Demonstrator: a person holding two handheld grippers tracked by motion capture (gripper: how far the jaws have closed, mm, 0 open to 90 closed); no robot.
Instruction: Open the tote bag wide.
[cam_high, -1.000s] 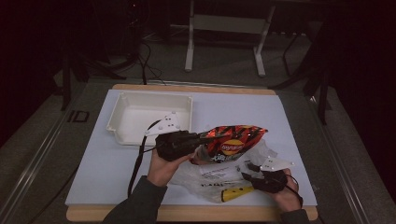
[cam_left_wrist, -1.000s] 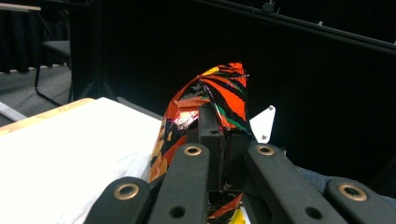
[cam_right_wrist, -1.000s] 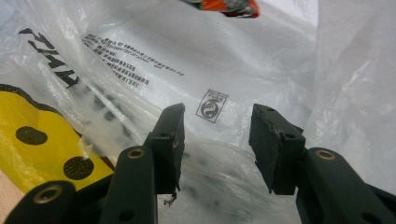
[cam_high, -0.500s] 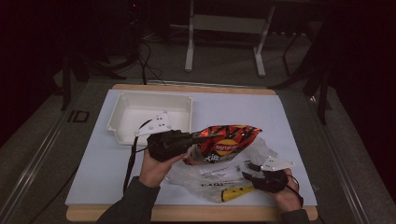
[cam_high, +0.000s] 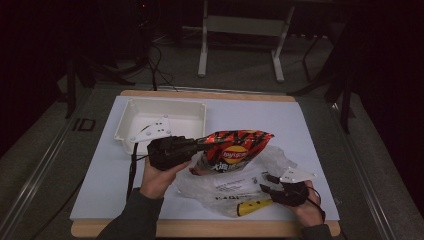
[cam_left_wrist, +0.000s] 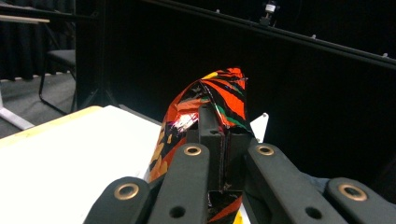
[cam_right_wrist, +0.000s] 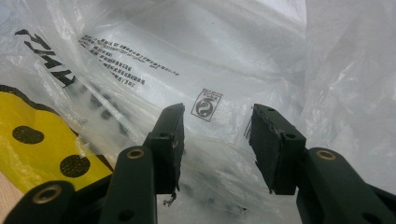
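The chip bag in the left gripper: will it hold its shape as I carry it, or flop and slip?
The chip bag juts out sideways from the shut left gripper without sagging, so it is probably puffed and light. Its foil looks glossy, so it may slip. The pinch is at one edge, so it could swing.

Glossy foil chip bag, crinkled clear plastic bag, matt white plastic tray

The floor plate at nine o'clock off the bench reads "ID", the chip bag bears a round yellow-and-red logo too blurred to read, and the clear plastic bag carries small black print lines, illegible, plus a round recycling-style mark.
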